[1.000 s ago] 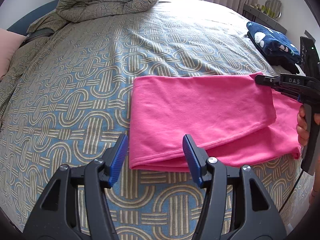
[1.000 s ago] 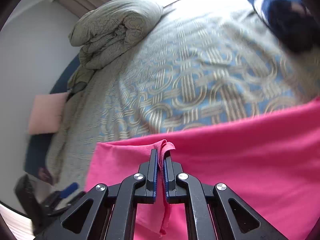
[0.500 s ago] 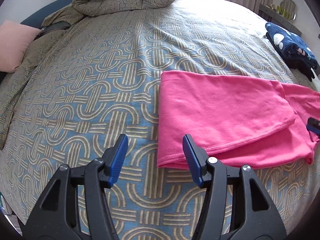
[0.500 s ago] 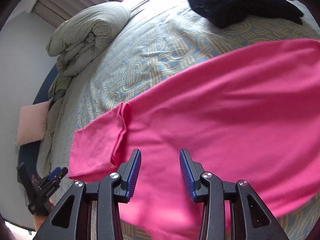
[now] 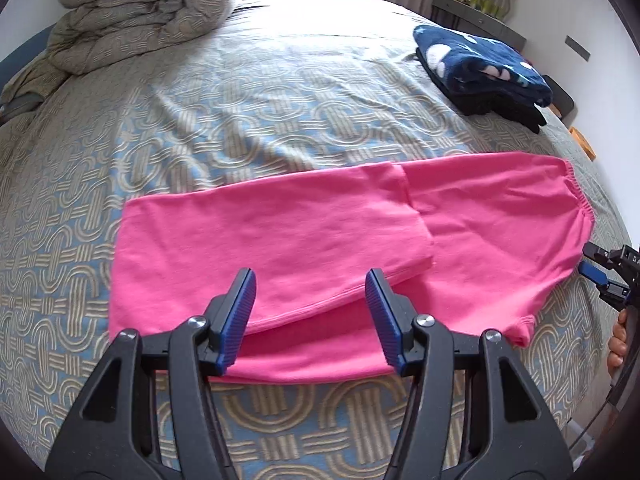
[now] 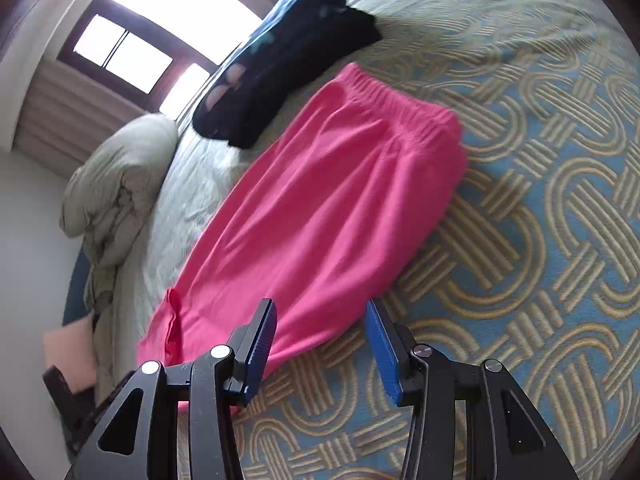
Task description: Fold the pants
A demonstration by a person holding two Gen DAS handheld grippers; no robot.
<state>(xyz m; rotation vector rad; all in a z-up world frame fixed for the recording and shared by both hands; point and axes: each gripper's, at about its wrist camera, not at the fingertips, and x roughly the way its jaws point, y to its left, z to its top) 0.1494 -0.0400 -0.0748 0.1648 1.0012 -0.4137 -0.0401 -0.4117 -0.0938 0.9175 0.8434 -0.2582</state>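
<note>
1. Left wrist view: the pink pants [image 5: 320, 236] lie flat on the patterned bedspread [image 5: 240, 112], legs folded back over themselves. The left gripper [image 5: 310, 312] hovers above their near edge, jaws apart, gripping nothing.
2. Right wrist view: the right gripper [image 6: 320, 344] is opening, nothing between its pads; the pants [image 6: 320, 208] stretch away ahead, waistband farthest.

The pants [image 5: 328, 240] are spread flat on the bed [image 5: 240, 120], near its front edge. A folded blanket [image 5: 484, 64] is placed far right, a rolled duvet [image 5: 140, 12] far left.
</note>
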